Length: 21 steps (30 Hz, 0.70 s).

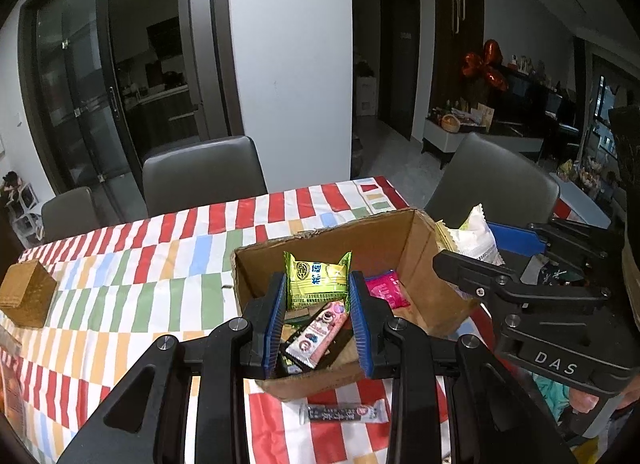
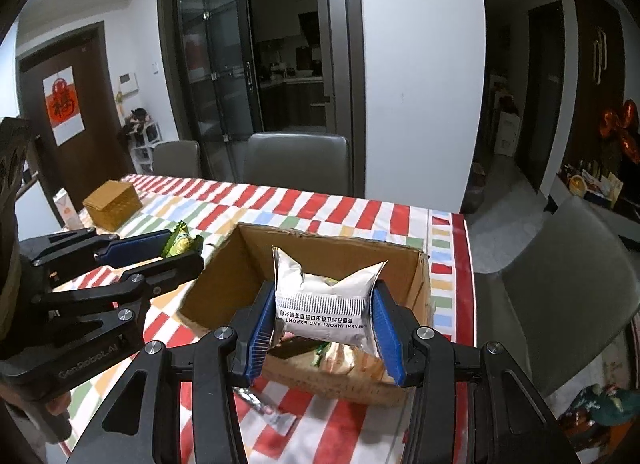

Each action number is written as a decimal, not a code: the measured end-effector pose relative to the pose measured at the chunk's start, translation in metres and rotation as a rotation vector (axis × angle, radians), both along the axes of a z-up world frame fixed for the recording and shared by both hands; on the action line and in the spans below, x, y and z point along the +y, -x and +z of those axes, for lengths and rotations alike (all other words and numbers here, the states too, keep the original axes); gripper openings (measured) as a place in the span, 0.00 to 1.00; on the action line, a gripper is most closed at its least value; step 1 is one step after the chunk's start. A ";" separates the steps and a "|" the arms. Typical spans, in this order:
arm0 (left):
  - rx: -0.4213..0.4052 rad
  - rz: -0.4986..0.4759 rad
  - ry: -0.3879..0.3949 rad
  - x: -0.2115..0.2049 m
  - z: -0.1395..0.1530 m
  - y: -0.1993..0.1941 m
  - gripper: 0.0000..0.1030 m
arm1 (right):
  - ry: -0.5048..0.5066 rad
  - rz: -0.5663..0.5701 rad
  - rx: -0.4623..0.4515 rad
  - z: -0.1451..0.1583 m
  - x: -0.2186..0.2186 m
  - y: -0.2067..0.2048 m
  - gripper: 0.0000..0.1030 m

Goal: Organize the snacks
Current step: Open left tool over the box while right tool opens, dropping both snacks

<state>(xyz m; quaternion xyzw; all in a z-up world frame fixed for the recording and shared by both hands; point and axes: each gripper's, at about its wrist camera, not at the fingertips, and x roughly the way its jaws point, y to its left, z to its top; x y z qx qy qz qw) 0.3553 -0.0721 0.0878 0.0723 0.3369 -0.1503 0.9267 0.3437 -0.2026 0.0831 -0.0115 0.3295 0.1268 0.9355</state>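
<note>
The left claw [image 1: 318, 300] grips a green snack packet [image 1: 318, 278] above the cardboard box [image 1: 380, 240]. The right claw [image 2: 324, 318] clamps a white pouch [image 2: 326, 296] over that box. Only the left view shows a dark bar [image 1: 344, 413] on the counter [image 1: 120, 264] before the box.

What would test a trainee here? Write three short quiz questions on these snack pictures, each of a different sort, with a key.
1. True or false: the left gripper holds a green snack packet between its blue pads.
2. What does the right gripper hold? A) a white packet B) a red can C) nothing
3. Fill in: the pink bar lies inside the cardboard ____.

Key: 1 true. 2 A, the white packet. 3 box.
</note>
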 end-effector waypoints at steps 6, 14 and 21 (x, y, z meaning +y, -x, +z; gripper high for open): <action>-0.021 0.067 -0.071 -0.003 -0.005 -0.018 0.52 | 0.004 -0.012 0.031 -0.009 -0.002 -0.022 0.62; -0.023 0.102 -0.065 0.010 -0.008 0.009 0.60 | 0.018 -0.058 0.012 -0.009 -0.009 -0.002 0.66; -0.056 0.079 -0.044 0.011 -0.004 0.057 0.68 | 0.022 -0.051 -0.046 -0.004 -0.009 0.045 0.68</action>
